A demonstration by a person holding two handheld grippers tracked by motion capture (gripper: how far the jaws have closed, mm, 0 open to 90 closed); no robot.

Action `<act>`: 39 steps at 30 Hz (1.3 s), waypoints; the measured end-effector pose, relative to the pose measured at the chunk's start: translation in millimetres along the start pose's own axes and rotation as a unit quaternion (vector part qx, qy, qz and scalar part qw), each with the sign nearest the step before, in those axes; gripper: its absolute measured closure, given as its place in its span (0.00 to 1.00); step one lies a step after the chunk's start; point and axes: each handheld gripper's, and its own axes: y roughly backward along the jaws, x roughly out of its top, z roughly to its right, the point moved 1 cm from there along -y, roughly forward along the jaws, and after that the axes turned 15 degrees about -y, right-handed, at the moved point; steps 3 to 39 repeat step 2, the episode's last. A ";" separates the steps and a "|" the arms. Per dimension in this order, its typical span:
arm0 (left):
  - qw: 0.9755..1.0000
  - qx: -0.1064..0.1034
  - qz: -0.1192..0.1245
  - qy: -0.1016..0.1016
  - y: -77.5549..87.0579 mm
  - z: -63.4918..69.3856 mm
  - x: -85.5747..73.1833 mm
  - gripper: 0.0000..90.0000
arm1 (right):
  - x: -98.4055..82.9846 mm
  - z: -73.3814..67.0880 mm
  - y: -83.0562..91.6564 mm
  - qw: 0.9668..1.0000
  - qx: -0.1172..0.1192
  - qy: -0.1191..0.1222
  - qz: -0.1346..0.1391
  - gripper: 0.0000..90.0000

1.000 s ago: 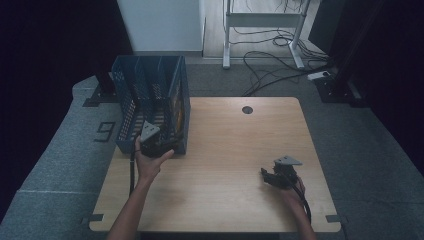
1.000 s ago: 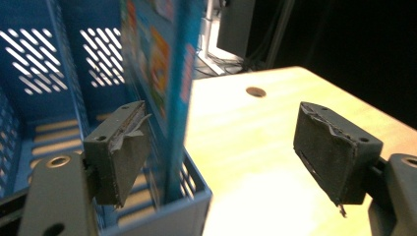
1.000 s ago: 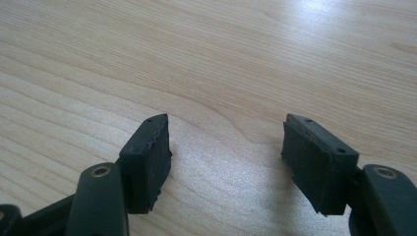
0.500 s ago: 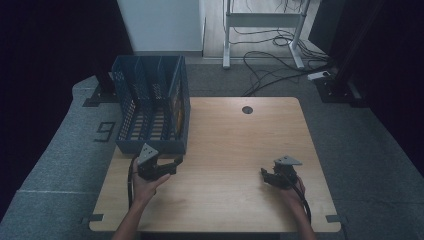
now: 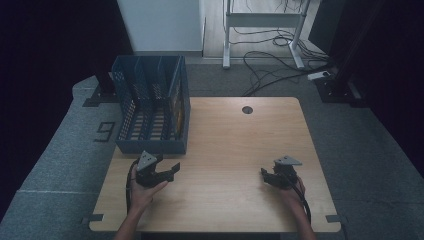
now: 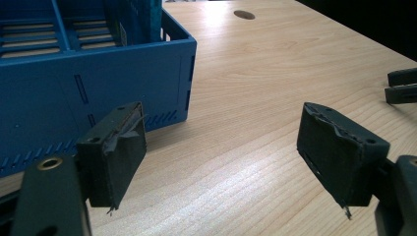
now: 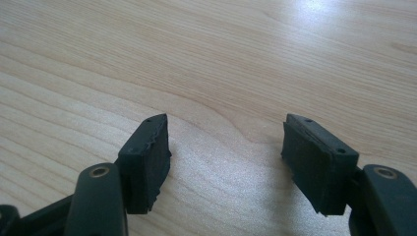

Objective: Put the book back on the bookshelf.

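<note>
Blue file rack (image 5: 150, 107) at counter (image 5: 225, 145) left rear, yellowish item in right slot. Left tool (image 5: 159, 170) just before rack, spread, empty. Right tool (image 5: 272, 176) rests spread, empty. Judgement: placement done; next, hold clear.

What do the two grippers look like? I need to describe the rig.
Both are black. The left gripper and right gripper each carry a grey three-cornered plate on top and trail a black cable. The fingers are blocky with worn dark pads. Forearms show no sleeves.
</note>
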 end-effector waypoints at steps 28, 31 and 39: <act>1.000 -0.001 -0.006 0.000 -0.5 -0.8 -2.1 0.21 | -0.1 0.0 0.0 1.000 -0.001 0.000 0.001 0.37; 1.000 -0.001 -0.006 0.000 -0.5 -0.8 -2.1 0.21 | -0.1 0.0 0.0 1.000 -0.001 0.000 0.001 0.37; 1.000 -0.001 -0.006 0.000 -0.5 -0.8 -2.1 0.21 | -0.1 0.0 0.0 1.000 -0.001 0.000 0.001 0.37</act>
